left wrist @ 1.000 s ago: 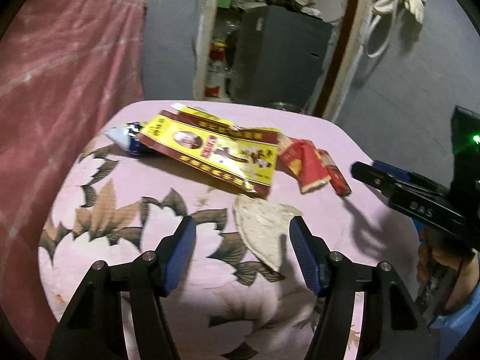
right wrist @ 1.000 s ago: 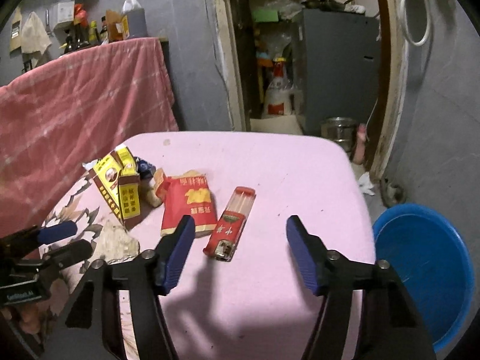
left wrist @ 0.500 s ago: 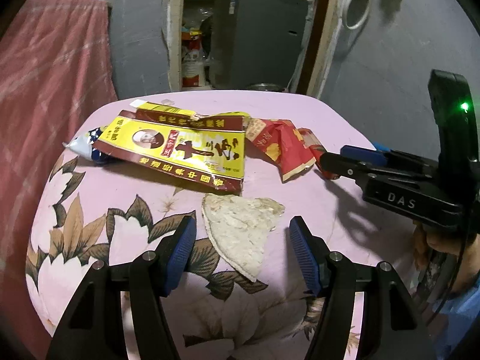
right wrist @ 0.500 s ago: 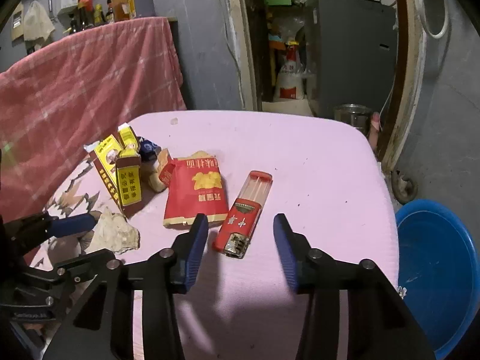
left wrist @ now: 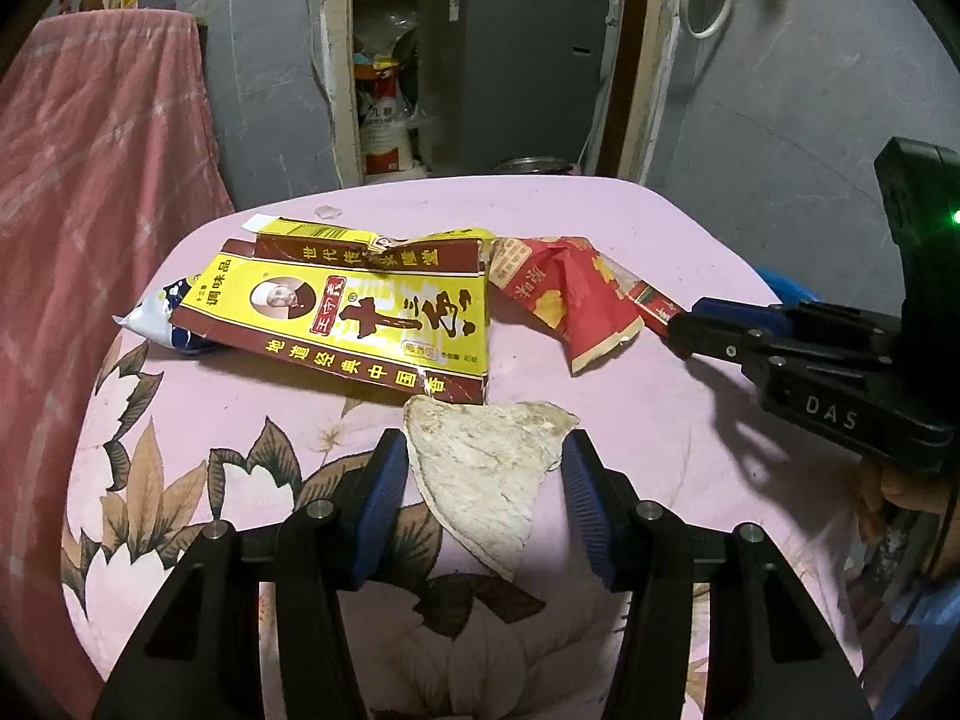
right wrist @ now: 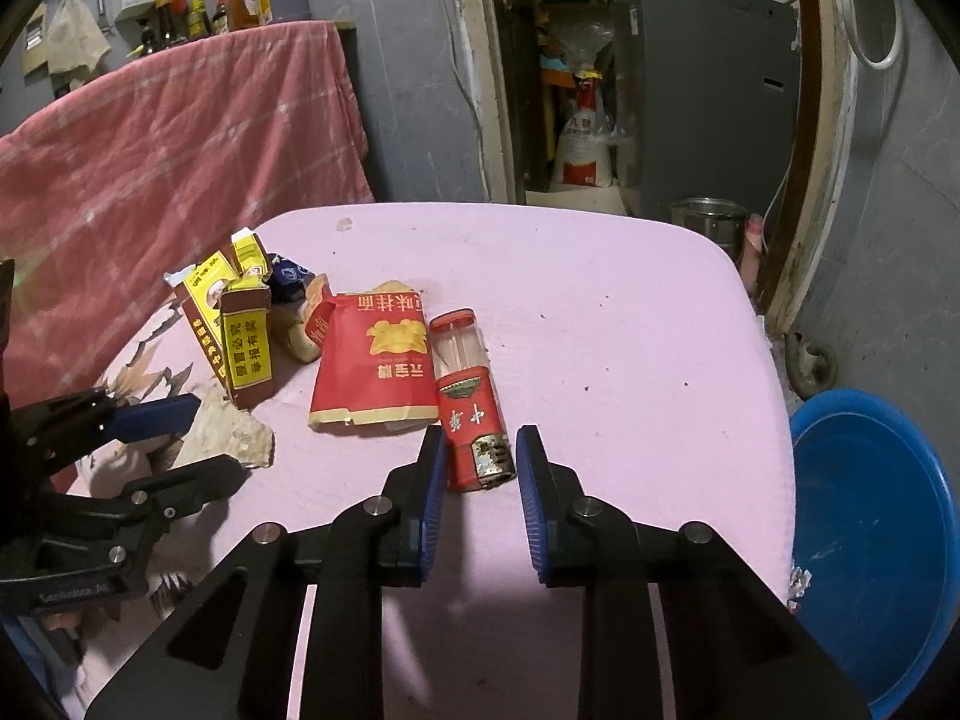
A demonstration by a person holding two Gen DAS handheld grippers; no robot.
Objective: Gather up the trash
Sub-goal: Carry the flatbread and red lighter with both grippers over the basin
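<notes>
Pink floral cloth (left wrist: 600, 222) on the table held all the trash; blue basin (right wrist: 870, 534) sat on the floor off its right edge. Over the last second I narrowed my right gripper (right wrist: 482, 474) from wide to just straddling the red cigarette pack (right wrist: 474, 426), not yet clamped. My left gripper (left wrist: 486, 504) moved in, jaws still apart either side of the torn flatbread piece (left wrist: 480, 468). Yellow seasoning box (left wrist: 360, 312) and red noodle wrapper (right wrist: 378, 366) lay untouched. Judged: both grabs ready, squeeze next.

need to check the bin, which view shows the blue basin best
The right wrist view: the blue basin shows nearly whole, beside the table. The left wrist view catches only a blue sliver behind the right gripper.
</notes>
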